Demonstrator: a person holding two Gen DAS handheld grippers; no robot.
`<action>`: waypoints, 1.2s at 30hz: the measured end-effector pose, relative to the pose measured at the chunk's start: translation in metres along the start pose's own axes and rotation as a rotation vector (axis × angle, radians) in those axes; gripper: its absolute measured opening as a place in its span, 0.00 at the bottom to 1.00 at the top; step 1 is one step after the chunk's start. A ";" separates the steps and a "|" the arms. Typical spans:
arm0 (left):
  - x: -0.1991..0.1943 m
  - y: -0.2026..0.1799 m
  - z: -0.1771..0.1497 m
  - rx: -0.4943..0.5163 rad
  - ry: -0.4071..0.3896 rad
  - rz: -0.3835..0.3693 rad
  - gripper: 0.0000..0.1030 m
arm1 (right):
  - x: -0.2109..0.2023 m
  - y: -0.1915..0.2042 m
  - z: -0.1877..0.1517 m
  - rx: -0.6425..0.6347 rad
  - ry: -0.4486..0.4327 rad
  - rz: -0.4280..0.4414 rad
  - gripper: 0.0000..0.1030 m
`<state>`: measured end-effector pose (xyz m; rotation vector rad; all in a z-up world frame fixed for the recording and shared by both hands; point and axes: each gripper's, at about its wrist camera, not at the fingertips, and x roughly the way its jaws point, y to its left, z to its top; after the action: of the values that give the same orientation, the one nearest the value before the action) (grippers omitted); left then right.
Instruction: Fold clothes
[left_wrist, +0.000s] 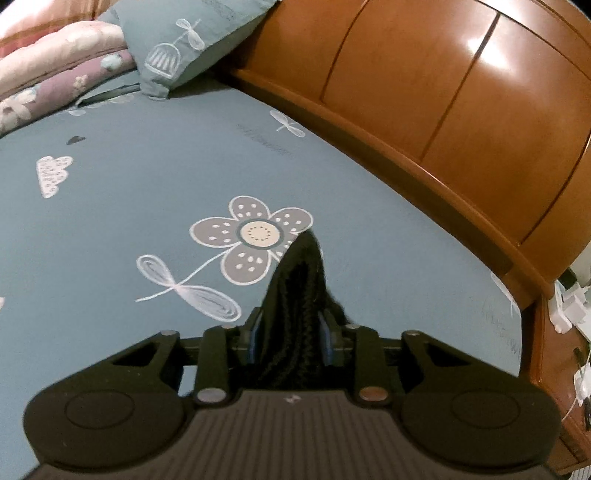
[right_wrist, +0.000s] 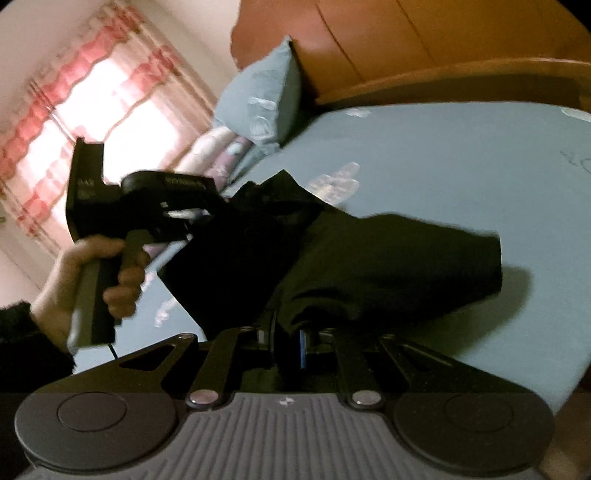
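Gripping 1 black garment, 2 tools

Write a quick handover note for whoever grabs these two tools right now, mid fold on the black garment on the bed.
Left tool: shut on a bunched edge of the black garment.
Right tool: shut on another part of the same garment.
The person's hand holds the left tool by its handle.
Garment: held up between both tools, above the blue flowered sheet, near the wooden headboard. Pillow and folded quilts sit at the far end.
Done: both grips taken.
Left: no neat fold shows yet; probably lay it flat, then fold.
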<state>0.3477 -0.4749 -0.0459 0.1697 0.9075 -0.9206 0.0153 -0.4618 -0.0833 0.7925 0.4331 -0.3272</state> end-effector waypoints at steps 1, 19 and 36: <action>0.004 0.001 0.001 0.003 0.001 0.010 0.27 | 0.002 -0.005 -0.002 0.013 0.009 -0.004 0.15; -0.033 0.052 -0.018 -0.116 -0.003 0.016 0.57 | 0.003 -0.084 -0.022 0.392 0.037 0.137 0.76; -0.050 -0.026 -0.137 0.155 0.127 -0.345 0.57 | 0.020 -0.124 -0.014 0.713 -0.173 0.070 0.40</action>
<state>0.2315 -0.3935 -0.0891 0.2098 1.0005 -1.3136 -0.0253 -0.5360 -0.1771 1.4572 0.1135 -0.4900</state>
